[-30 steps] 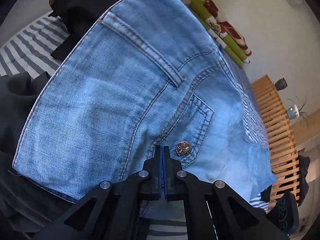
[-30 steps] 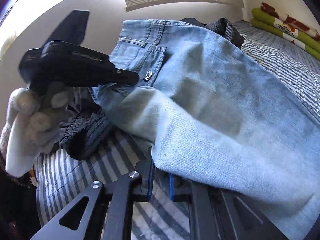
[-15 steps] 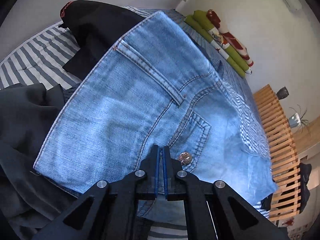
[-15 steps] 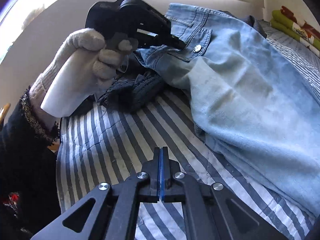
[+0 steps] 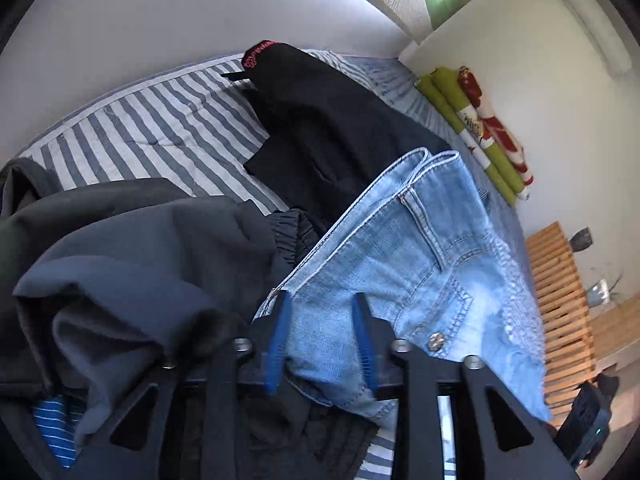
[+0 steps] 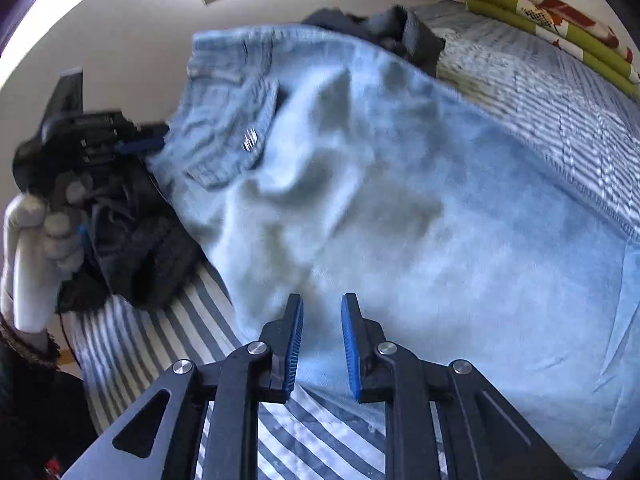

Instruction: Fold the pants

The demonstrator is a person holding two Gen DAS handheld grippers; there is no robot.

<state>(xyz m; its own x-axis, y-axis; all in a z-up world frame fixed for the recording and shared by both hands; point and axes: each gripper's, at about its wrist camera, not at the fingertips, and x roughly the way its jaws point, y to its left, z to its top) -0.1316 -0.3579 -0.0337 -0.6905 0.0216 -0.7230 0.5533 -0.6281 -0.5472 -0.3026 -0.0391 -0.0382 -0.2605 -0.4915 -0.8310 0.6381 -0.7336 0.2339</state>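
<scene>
Item: light denim pants (image 6: 400, 208), folded over on the striped bed (image 6: 312, 436) beside dark garments (image 5: 132, 264); your left tongs (image 5: 322, 344) and right tongs (image 6: 320, 348) both opening, denim loose between the pads, so release cleanly and smooth the fold flat.

Dark clothes (image 5: 120, 264) crowd jeans (image 5: 404, 264), striped bedspread (image 5: 160, 132) beyond bare

Jeans (image 5: 404, 264): faded matt denim, shiny metal stud. Bedcover (image 5: 160, 136): striped quilted cloth. Grippers: matt black plastic, ribbed blue pads (image 6: 294, 344).
</scene>
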